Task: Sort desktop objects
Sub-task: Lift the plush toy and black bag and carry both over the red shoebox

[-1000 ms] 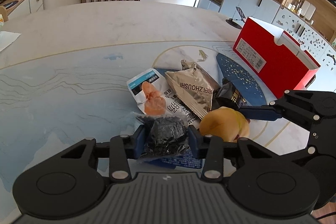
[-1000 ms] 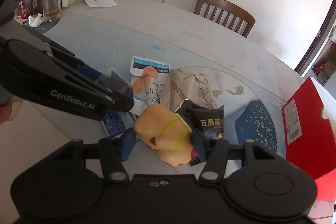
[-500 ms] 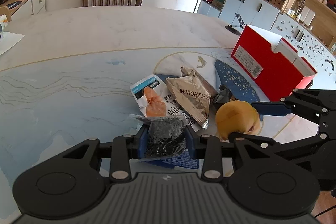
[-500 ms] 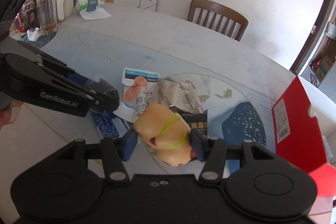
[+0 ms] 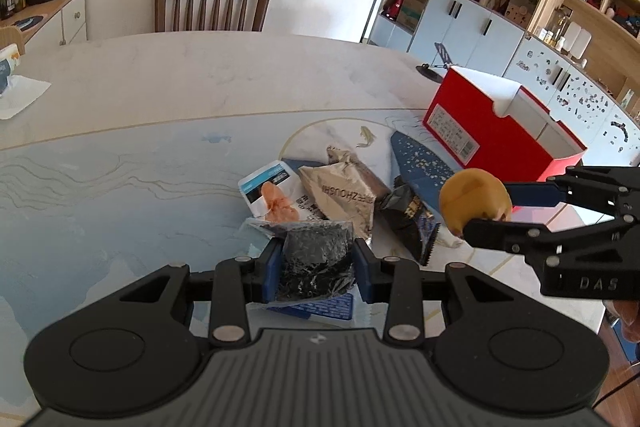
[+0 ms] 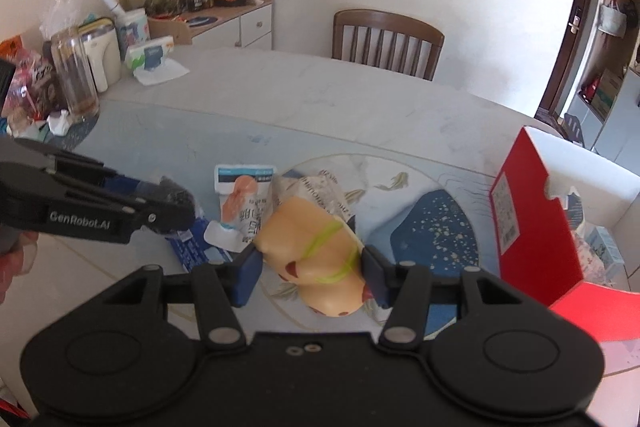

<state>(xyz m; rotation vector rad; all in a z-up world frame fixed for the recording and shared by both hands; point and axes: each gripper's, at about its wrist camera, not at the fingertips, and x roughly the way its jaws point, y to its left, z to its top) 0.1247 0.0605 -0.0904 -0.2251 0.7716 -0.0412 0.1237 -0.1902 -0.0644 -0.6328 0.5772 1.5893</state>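
My left gripper [image 5: 316,269] is shut on a clear packet of black snack [image 5: 316,263] and holds it above the table; it also shows in the right wrist view [image 6: 168,203]. My right gripper [image 6: 312,267] is shut on a yellow squishy toy [image 6: 316,259] with a green band, lifted above the table; the toy also shows in the left wrist view [image 5: 474,201]. On the table lie a white packet with an orange picture [image 5: 272,193], a tan foil packet [image 5: 344,197], a black packet [image 5: 408,221] and a blue packet [image 5: 320,307].
An open red box [image 5: 492,125] stands at the right of the table, seen also in the right wrist view [image 6: 524,203]. A wooden chair [image 5: 210,5] stands at the far side. A jar, tissues and snack bags [image 6: 80,75] crowd the far left corner.
Both grippers have risen with their loads. The right gripper has carried the yellow toy to the right, toward the red box. The black snack packet has lifted off the pile.
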